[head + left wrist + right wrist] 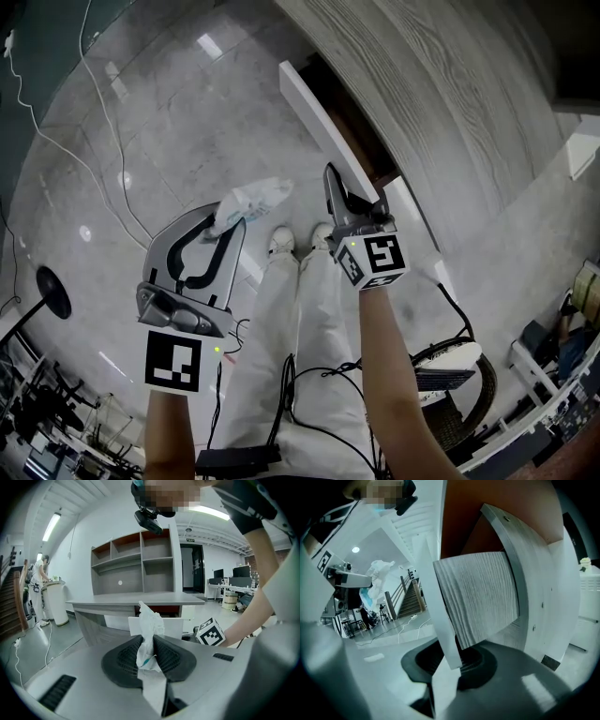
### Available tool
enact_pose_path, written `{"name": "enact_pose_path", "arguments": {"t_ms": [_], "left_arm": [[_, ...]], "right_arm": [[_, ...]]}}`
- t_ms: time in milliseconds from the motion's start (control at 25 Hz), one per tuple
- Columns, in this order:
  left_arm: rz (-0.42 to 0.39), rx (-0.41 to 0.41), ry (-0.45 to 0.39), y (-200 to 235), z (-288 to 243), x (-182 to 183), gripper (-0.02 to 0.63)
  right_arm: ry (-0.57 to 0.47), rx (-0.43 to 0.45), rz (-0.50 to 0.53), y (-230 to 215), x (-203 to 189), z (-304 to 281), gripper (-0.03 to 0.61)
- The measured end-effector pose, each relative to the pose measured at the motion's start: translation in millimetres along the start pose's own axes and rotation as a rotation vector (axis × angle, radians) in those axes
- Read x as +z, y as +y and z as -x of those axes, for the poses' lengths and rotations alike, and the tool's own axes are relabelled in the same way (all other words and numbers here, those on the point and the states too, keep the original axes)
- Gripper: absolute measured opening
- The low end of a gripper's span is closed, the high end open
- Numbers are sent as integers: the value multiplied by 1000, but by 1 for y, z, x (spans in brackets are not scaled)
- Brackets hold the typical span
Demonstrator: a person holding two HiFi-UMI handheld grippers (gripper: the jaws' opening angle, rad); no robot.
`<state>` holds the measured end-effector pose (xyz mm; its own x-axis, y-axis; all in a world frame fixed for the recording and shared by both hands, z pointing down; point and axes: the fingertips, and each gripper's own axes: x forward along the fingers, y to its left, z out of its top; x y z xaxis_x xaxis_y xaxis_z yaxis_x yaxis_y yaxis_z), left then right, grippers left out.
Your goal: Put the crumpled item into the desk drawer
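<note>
No words or numbers are showing clearly enough to read. The marker cube (375, 261) on the right gripper (332, 184) and the one on the left gripper (225, 221) are showing only black and white square patterns, not letters. A small sign (190, 540) is hanging above the dark doorway (192, 569) in the left gripper view, but it is looking too tiny to read.
</note>
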<state>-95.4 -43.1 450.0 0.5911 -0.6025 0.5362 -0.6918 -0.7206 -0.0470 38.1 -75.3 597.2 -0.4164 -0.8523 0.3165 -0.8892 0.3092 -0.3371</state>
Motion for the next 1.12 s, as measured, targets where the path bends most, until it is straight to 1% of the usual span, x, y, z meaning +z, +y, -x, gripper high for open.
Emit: {"name": "enact_pose_path", "arguments": {"t_ms": [160, 440, 640, 800, 1040, 1120], "left_arm": [[-38, -14, -3, -1, -5, 5, 67], [-81, -21, -31, -10, -26, 29, 67], [-85, -28, -33, -13, -29, 32, 67], [-73, -22, -24, -8, -30, 29, 67], [-72, -17, -19, -7, -29, 26, 67], [-72, -14, -23, -7, -29, 28, 67]], "right_arm": [[9, 0, 8, 3, -2, -2, 74], [29, 5, 21, -6, -3, 1, 72], [42, 18, 38, -3, -3, 3, 69], [42, 26, 40, 0, -1, -2, 69], [36, 8, 1, -1, -5, -4, 77], [48, -1, 2, -1, -5, -4, 80]]}}
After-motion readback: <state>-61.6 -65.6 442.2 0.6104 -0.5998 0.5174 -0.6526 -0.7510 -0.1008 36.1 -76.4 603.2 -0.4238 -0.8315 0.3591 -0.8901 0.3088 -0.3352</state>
